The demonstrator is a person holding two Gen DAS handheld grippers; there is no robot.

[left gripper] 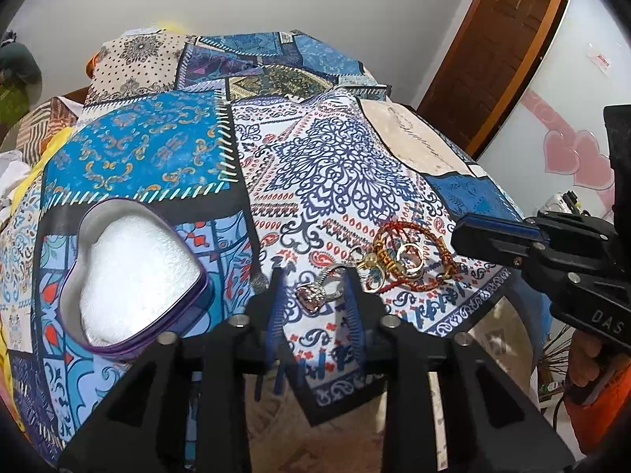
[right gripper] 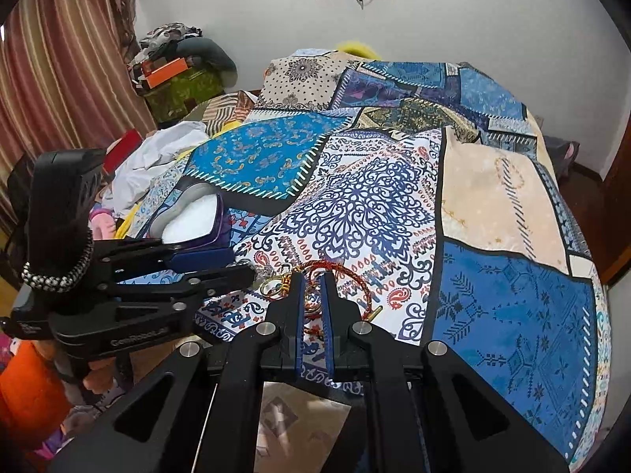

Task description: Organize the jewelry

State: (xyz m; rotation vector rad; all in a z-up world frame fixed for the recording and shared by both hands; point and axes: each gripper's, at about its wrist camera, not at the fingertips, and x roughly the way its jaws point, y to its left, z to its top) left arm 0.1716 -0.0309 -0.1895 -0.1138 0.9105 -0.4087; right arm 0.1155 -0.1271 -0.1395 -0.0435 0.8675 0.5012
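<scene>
A small pile of jewelry lies on the patterned bedspread near its front edge. In it are a red braided bracelet (left gripper: 418,256), gold rings (left gripper: 408,258) and a silver ring with a pink stone (left gripper: 315,295). My left gripper (left gripper: 313,276) is open, its fingers on either side of the silver ring. A heart-shaped purple tin (left gripper: 134,276) lined with white foam sits open to the left. My right gripper (right gripper: 311,278) hovers over the bracelet (right gripper: 343,276) with a narrow gap between its fingers, holding nothing. The tin (right gripper: 197,216) shows at the left in the right wrist view.
The bedspread (left gripper: 335,165) hangs over the bed's front edge above a patterned floor (right gripper: 292,418). Clothes and boxes (right gripper: 177,71) are piled at the far left by a striped curtain. A wooden door (left gripper: 493,39) stands at the right.
</scene>
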